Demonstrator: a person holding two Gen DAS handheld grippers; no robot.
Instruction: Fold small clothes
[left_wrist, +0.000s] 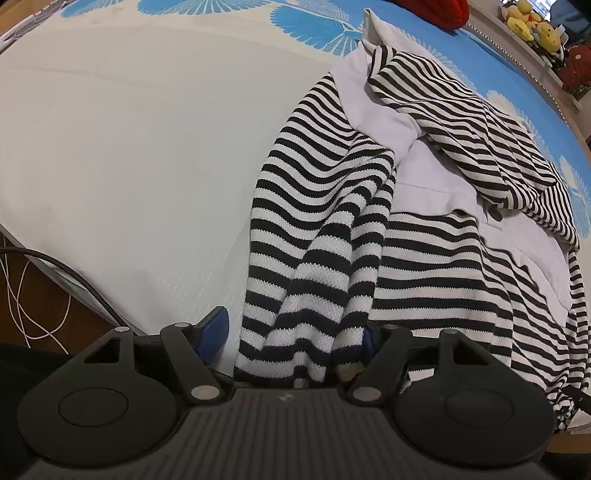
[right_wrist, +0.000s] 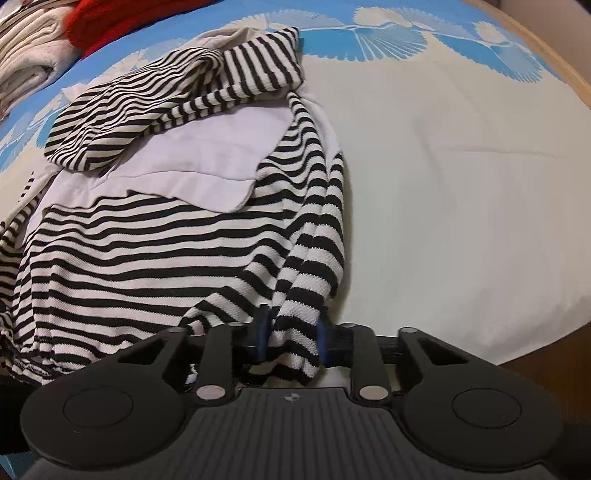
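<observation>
left tool (left_wrist: 291, 332) spread around striped top (left_wrist: 424, 258) hem, lower centre | right tool (right_wrist: 291, 339) pinching hem | bed (right_wrist: 461, 184) | folding barely begun, garment rumpled

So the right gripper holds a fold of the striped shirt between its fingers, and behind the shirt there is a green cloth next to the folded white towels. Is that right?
One detail is wrong: the cloth beside the folded white towels is red, not green, as the right wrist view shows. The rest stands: the right gripper holds a fold of the striped shirt between its fingers.
</observation>
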